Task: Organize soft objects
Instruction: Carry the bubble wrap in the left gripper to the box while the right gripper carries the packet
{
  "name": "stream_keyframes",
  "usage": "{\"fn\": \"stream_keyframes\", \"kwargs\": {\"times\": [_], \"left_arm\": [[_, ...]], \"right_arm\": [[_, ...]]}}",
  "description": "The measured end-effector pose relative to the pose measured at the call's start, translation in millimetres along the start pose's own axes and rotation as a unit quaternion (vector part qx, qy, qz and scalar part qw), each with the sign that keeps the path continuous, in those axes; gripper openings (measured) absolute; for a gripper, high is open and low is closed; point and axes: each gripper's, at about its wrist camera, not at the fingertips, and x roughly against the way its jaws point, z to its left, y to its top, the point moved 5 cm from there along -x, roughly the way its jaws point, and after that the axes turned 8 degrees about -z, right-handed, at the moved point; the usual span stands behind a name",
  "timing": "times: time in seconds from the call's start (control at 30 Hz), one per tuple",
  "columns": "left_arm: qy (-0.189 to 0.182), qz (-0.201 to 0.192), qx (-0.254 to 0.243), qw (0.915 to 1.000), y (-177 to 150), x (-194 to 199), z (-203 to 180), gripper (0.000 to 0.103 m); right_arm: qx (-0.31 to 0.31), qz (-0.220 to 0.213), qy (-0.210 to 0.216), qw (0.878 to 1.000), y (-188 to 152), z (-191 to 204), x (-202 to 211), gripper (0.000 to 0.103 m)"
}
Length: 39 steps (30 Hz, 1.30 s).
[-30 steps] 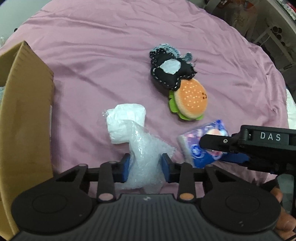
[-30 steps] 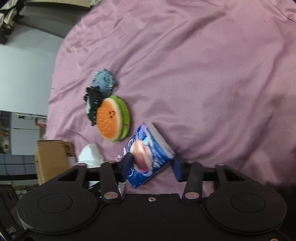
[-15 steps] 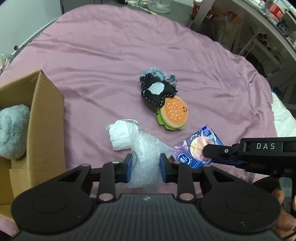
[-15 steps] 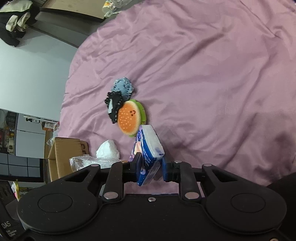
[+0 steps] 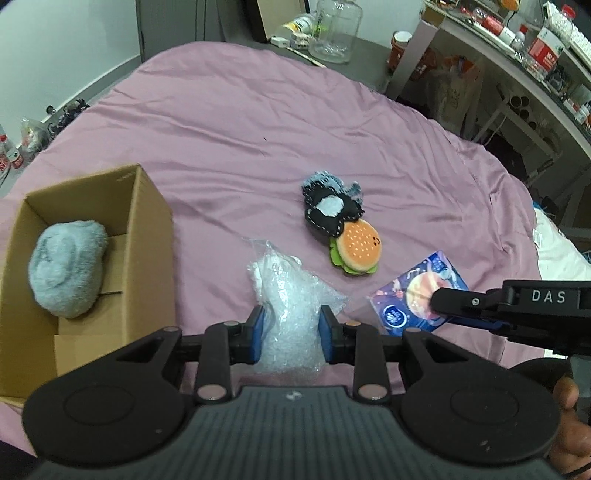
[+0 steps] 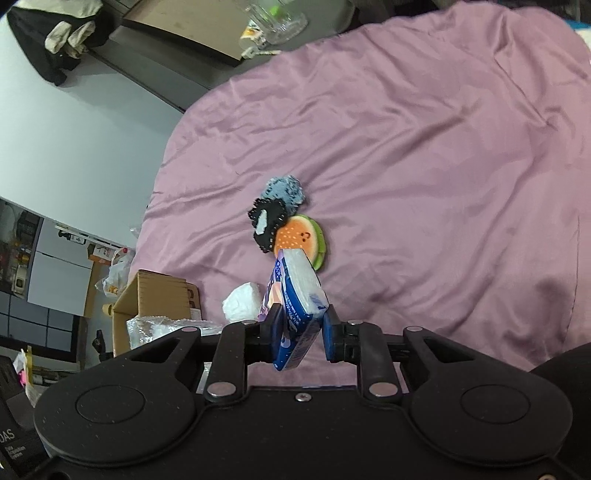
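My left gripper (image 5: 290, 325) is shut on a clear bubble-wrap bag (image 5: 288, 295) and holds it above the purple cloth. My right gripper (image 6: 301, 326) is shut on a blue tissue pack (image 6: 295, 295), lifted off the cloth; the pack also shows in the left wrist view (image 5: 415, 291). A burger plush (image 5: 356, 249) lies against a black-and-grey plush (image 5: 330, 208) in the middle of the cloth. An open cardboard box (image 5: 147, 236) at the left holds a grey fluffy plush (image 5: 66, 264).
The purple cloth (image 5: 258, 122) covers a round table. A white soft bundle (image 6: 242, 299) lies by the box. Shelves with bottles and jars (image 5: 535, 48) stand beyond the far right edge. A glass jar (image 5: 334, 31) stands behind the table.
Both grippers rose and pulled back. The right gripper closed on the tissue pack and lifted it. The bubble-wrap bag came up with the left gripper; the box interior came into view.
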Motion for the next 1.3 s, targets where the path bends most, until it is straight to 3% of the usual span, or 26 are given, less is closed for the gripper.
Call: {"fn": "stream_keyframes", "kwargs": {"times": [0.77, 1.3], "left_arm": [[0.018, -0.064, 0.038, 0.997, 10.6, 55.4, 73.8, 0.029], [0.044, -0.076, 0.082, 0.9927, 5.1, 76.0, 145.3, 0.029]], "right_arm": [[0.058, -0.036, 0.009, 0.998, -13.6, 74.0, 12.2, 0.022], [0.094, -0.034, 0.029, 0.995, -31.1, 139.2, -4.0, 0.022]]}}
